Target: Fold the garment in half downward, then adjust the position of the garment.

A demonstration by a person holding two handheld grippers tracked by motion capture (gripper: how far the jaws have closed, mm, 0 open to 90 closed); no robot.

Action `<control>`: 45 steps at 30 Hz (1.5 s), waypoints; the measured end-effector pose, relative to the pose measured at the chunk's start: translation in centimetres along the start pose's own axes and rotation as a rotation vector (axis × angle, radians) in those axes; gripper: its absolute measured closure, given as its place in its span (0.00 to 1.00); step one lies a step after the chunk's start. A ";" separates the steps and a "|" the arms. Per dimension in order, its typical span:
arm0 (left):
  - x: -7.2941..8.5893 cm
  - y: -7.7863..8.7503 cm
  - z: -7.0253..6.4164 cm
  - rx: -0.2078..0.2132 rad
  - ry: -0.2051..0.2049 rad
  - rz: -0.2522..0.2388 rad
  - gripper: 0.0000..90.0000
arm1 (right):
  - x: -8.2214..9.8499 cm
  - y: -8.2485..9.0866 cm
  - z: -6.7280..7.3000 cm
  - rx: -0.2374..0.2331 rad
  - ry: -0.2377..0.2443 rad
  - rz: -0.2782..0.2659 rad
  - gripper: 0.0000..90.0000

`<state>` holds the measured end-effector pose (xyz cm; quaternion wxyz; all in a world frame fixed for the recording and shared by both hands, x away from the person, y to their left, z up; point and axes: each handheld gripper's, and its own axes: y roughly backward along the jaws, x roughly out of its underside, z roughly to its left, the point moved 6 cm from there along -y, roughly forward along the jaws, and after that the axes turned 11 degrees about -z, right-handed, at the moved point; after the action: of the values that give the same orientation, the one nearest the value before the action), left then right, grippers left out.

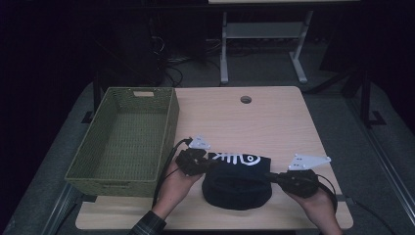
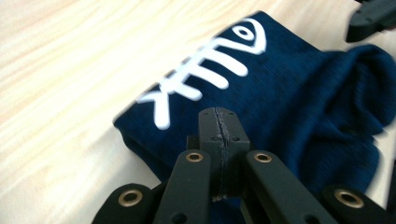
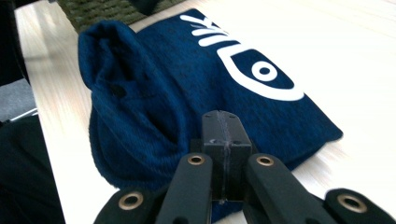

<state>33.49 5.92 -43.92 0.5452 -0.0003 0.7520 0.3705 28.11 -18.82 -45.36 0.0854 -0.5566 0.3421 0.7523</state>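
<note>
A dark blue knit garment (image 1: 240, 188) with a white fish-skeleton print lies folded near the table's front edge. My left gripper (image 1: 211, 165) is at its left edge and my right gripper (image 1: 271, 177) at its right edge, a hand behind each. In the left gripper view the jaws (image 2: 219, 116) are pressed flat together over the garment (image 2: 289, 107), just below the print. In the right gripper view the jaws (image 3: 222, 119) are likewise closed at the near edge of the garment (image 3: 187, 84). Both seem to pinch the cloth, though the jaws hide the pinched fold.
A green woven basket (image 1: 169, 127) stands along the table's left side, its corner (image 3: 107, 9) just beyond the garment. The light wooden tabletop (image 1: 244, 122) has a cable hole (image 1: 245, 99) at the back. The other gripper's tip (image 2: 373, 18) shows past the garment.
</note>
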 end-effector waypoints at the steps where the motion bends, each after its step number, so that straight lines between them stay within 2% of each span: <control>1: -0.1 -0.3 0.2 -0.004 -0.005 0.005 1.00 | -0.1 -0.1 0.1 -0.007 -0.002 -0.003 1.00; 5: -0.3 -1.5 1.0 -0.033 -0.032 0.020 1.00 | -0.1 -0.5 0.7 -0.042 0.005 -0.001 1.00; 9: 0.2 -2.8 1.3 -0.029 -0.048 0.060 1.00 | 0.4 -1.1 1.6 -0.079 0.011 0.024 1.00; 11: 0.5 -3.6 1.4 -0.032 -0.041 0.068 1.00 | 0.9 -1.6 2.0 -0.093 0.024 0.041 1.00; 15: 0.9 -4.8 1.8 -0.019 -0.052 0.102 1.00 | 2.1 -2.5 2.8 -0.108 0.025 0.087 1.00; 18: 0.8 -5.6 1.9 -0.009 -0.087 0.123 1.00 | 2.8 -3.0 3.1 -0.116 0.026 0.109 1.00; 21: 0.6 -6.4 2.1 0.005 -0.095 0.129 1.00 | 3.2 -3.4 3.4 -0.133 0.018 0.120 1.00; 27: -0.1 -7.5 2.1 0.041 -0.093 0.128 1.00 | 3.6 -4.3 4.4 -0.170 0.029 0.144 1.00; 32: -0.5 -8.2 2.0 0.066 -0.108 0.129 1.00 | 3.6 -4.8 5.3 -0.203 0.039 0.151 1.00; 34: -0.7 -7.8 1.9 0.060 -0.120 0.114 1.00 | 3.4 -4.8 5.3 -0.195 0.053 0.141 1.00; 37: -1.0 -6.8 1.5 0.064 -0.107 0.076 1.00 | 2.7 -4.1 4.7 -0.172 0.049 0.092 1.00; 40: -1.1 -5.6 1.1 0.068 -0.102 0.054 1.00 | 1.8 -3.4 3.6 -0.126 0.046 0.045 1.00; 42: -1.0 -5.0 0.6 0.068 -0.083 0.036 0.99 | 1.3 -2.9 2.8 -0.089 0.043 0.031 1.00; 45: -0.4 -3.6 -0.2 0.080 -0.081 0.040 0.98 | 1.2 -2.7 1.4 -0.039 0.034 0.024 1.00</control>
<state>35.00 3.03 -45.58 0.5673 0.0514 0.7435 0.3505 27.95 -16.27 -47.34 0.0598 -0.5667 0.3353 0.7503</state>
